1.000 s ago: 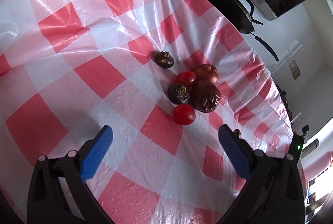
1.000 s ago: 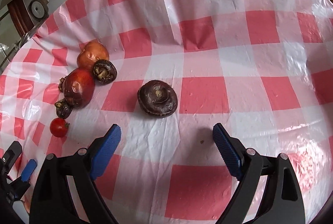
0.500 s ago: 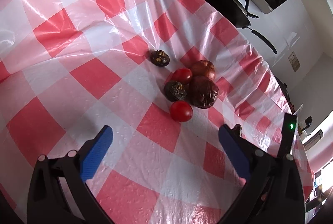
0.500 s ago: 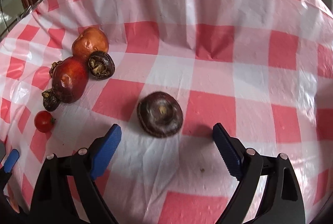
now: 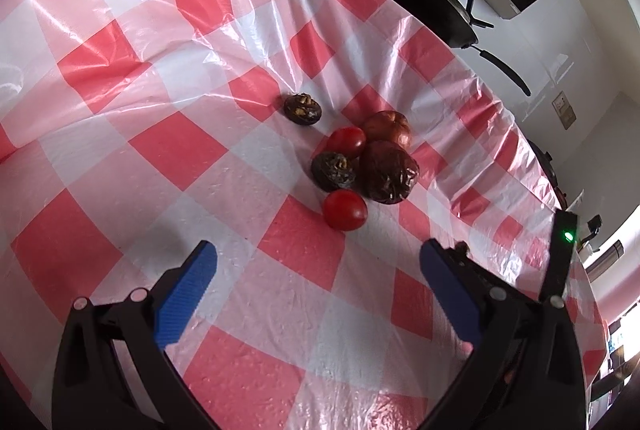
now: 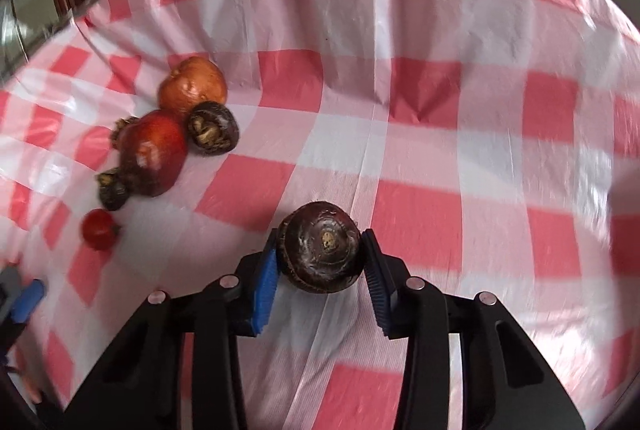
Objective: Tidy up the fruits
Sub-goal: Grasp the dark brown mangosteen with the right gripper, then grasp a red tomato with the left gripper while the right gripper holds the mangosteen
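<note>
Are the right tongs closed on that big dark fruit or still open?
Closed on it: the right tongs have both blue pads pressed against the sides of the dark round fruit.

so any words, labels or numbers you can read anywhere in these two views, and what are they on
No readable text in either view.
Wall plate beyond the table: marks on it, too small to read.
Fruits, such as the dark round fruit in the right claw, and the checked tablecloth: no labels or stickers.
Black pan: no visible brand.
Left claw: no markings.
</note>
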### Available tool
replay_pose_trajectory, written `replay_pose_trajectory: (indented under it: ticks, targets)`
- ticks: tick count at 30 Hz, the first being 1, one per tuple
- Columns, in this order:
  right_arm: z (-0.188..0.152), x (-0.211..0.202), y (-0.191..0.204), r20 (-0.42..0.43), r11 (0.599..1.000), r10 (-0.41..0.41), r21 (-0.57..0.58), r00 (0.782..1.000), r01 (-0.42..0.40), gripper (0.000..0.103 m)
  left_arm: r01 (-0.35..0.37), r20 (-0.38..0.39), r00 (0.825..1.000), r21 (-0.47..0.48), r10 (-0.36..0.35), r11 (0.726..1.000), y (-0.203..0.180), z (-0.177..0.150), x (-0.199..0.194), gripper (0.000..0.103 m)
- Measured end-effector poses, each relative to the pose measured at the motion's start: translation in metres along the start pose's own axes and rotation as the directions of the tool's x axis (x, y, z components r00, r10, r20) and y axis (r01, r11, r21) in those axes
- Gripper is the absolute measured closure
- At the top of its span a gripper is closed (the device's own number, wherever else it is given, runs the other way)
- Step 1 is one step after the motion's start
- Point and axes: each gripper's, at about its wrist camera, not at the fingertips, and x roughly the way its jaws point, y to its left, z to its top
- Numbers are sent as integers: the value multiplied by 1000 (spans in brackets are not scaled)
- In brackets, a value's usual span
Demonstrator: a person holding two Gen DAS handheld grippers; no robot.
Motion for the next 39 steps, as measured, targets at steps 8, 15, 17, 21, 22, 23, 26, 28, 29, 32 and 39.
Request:
replay_pose_trajectory:
  ticks: [8, 15, 17, 21, 22, 23, 26, 28, 29, 32, 39]
  targets:
    - [-46, -44, -11, 72, 977, 167, 120, 983, -175, 63, -5, 3, 1000, 64, 5, 998, -10, -4, -1, 1]
    - [-48, -51, -27, 94, 956, 216, 183, 972, -230, 63, -21, -1, 1000, 119, 21, 993, -19, -8, 1, 1]
    - [-48, -50, -28, 93, 954, 222, 183, 971, -236, 63, -39, -11, 999, 118, 41, 992, -20, -7, 5, 1]
    - [-47, -49, -27, 87, 953, 229, 183, 970, -242, 63, -51, -89, 994, 140, 64, 989, -26, 0, 27, 1]
    - [-47, -49, -27, 85, 953, 231, 182, 969, -243, 63, -68, -92, 992, 150, 83, 986, -29, 1, 31, 2]
    - [-47, -48, -27, 83, 953, 232, 181, 969, -244, 63, -91, -93, 990, 167, 108, 982, -32, 4, 38, 2]
    - [-47, -47, -26, 78, 953, 236, 179, 969, -246, 63, -125, -114, 982, 212, 151, 969, -41, 12, 59, 2]
    - [-47, -47, -26, 76, 953, 236, 178, 969, -246, 63, -136, -139, 975, 245, 174, 960, -46, 15, 74, 6]
    - [-47, -47, -26, 75, 953, 237, 177, 969, -247, 63, -150, -133, 973, 266, 191, 952, -49, 15, 77, 10]
    - [-46, -46, -26, 74, 952, 240, 176, 968, -249, 63, -193, -123, 961, 351, 249, 916, -59, 14, 89, 25]
    - [-47, -46, -26, 78, 950, 243, 181, 967, -254, 62, -189, -101, 959, 466, 264, 864, -64, 8, 79, 66]
